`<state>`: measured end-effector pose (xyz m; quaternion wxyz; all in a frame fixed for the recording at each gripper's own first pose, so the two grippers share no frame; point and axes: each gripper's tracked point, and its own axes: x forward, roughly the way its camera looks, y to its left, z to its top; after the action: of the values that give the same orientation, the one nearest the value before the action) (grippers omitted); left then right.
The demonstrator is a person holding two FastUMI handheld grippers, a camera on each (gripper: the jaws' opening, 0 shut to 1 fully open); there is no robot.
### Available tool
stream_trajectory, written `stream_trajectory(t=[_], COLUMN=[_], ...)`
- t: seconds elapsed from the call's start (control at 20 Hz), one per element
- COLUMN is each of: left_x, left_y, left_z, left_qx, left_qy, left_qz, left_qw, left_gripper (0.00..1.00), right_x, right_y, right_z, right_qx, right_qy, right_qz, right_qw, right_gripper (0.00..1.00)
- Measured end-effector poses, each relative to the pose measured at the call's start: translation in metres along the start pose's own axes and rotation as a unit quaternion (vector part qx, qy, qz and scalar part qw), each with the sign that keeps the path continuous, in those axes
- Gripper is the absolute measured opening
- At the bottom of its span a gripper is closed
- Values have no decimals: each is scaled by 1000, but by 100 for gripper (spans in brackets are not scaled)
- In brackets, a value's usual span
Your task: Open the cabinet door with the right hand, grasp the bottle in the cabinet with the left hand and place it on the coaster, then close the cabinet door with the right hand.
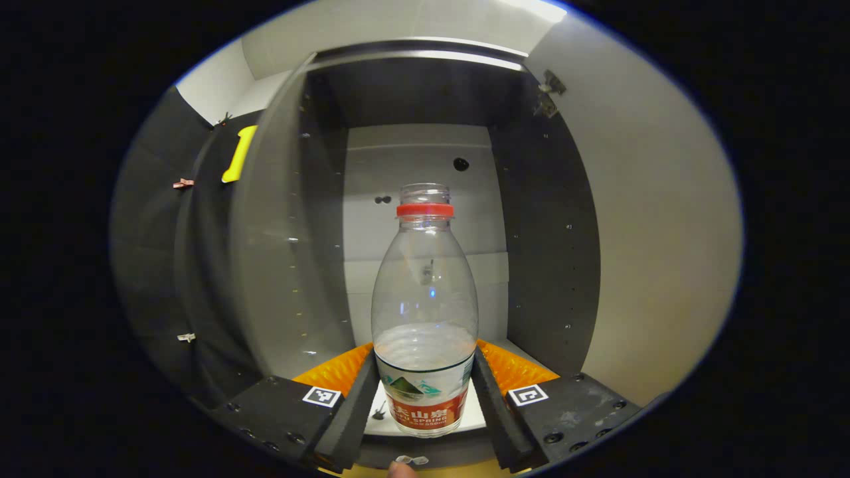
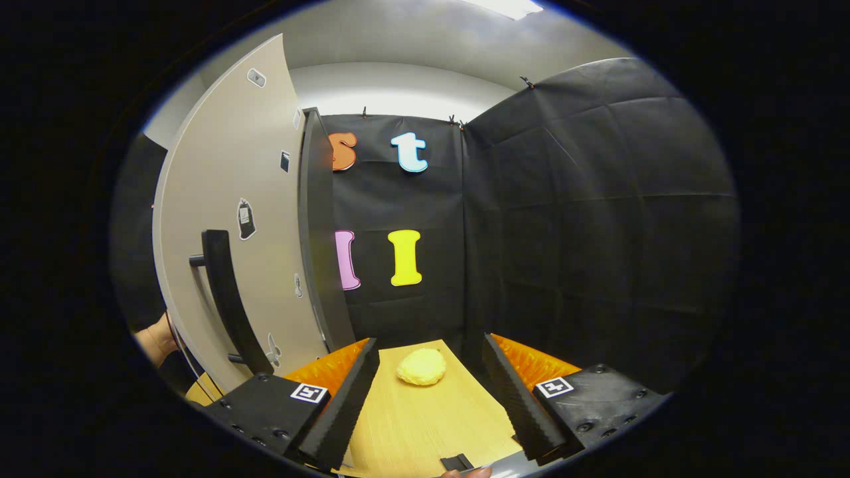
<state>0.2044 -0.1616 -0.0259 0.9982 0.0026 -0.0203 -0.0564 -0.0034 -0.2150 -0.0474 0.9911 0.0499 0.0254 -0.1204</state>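
Left gripper [image 1: 425, 398] is reaching into the open cabinet [image 1: 544, 232], fingers bracketing the bottle [image 1: 425, 312] on the shelf; contact unclear. Right gripper [image 2: 428, 398] is hovering spread over the table [image 2: 425, 425], coaster [image 2: 421, 366] ahead, door [image 2: 226, 219] standing open alongside.

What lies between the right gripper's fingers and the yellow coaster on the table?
Nothing: in the right gripper view, bare wooden table runs from the open right gripper to the coaster.
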Motion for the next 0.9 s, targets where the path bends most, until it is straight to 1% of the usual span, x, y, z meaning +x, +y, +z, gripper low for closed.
stream_trajectory(t=[0.15,0.4,0.65,0.9], left_x=[-44,-104,-154,-192], left_y=[28,64,80,85], left_z=[-6,-40,-91,-162], left_qx=[-8,-6,-5,-20], left_qy=[-3,-3,-7,5], left_qz=[11,26,21,6], left_qw=[1000,1000,1000,1000], left_gripper=[77,76,77,77], right_x=[-4,-5,-1,-3], right_y=[19,40,38,39], right_z=[9,18,24,29], right_qx=[12,10,9,5], right_qy=[-13,-28,-35,-46], right_qz=[22,36,22,12], right_qw=[1000,999,999,999], right_gripper=[98,98,98,97])
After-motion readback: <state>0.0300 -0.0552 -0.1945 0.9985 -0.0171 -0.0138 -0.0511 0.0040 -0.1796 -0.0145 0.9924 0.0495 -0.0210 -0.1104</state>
